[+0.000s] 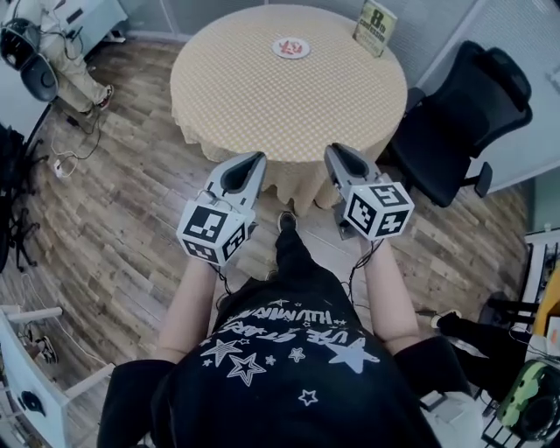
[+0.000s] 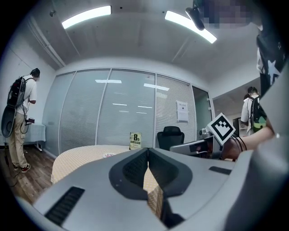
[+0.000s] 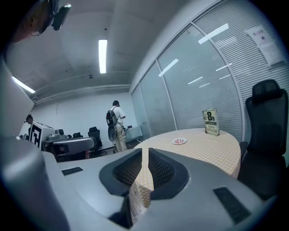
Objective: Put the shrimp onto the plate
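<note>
A small white plate [image 1: 290,48] with something red-orange on it lies near the far side of the round table [image 1: 262,105], which has a yellow checked cloth. Whether that is the shrimp I cannot tell. The plate also shows small and far off in the left gripper view [image 2: 109,154] and the right gripper view [image 3: 179,141]. Both grippers hang in the air short of the table's near edge. My left gripper [image 1: 255,159] [image 2: 147,150] is shut and holds nothing. My right gripper [image 1: 333,150] [image 3: 145,151] is shut too, with only a thin slit between its jaws.
A standing sign card [image 1: 374,26] is at the table's far right edge. A black office chair [image 1: 464,109] stands right of the table. A person [image 1: 61,52] with gear stands far left, and cables [image 1: 66,149] lie on the wood floor there.
</note>
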A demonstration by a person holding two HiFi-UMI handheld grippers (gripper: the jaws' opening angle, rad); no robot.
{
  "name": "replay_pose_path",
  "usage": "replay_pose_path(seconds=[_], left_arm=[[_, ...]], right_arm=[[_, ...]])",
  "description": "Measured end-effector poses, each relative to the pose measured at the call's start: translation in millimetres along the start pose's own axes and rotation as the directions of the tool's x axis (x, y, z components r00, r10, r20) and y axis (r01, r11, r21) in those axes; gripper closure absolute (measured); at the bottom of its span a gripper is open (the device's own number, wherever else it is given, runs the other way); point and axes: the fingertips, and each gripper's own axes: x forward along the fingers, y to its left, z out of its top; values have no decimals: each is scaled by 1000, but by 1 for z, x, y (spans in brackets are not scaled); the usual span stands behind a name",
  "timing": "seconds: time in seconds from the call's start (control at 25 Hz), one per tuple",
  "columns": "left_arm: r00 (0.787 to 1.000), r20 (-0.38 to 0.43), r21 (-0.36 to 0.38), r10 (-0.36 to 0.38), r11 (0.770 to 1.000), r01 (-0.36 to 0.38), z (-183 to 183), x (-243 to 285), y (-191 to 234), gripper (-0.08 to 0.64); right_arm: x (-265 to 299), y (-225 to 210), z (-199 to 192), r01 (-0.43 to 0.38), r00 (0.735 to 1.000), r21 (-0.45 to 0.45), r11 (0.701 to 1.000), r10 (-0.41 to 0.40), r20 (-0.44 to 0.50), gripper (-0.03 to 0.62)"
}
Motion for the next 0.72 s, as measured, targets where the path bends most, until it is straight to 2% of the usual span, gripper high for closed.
replay_pose_path(seconds=[0.4, 0.72], left_arm=[[1000, -17, -35, -10, 999, 10, -18, -18, -38, 551], [1000, -21, -19, -15, 1000, 15, -15, -12, -63, 551]], right_arm=[[-60, 6, -27, 33, 999, -15, 999, -34, -35, 535], [-77, -2, -23, 13, 999, -22, 1000, -14, -30, 543]])
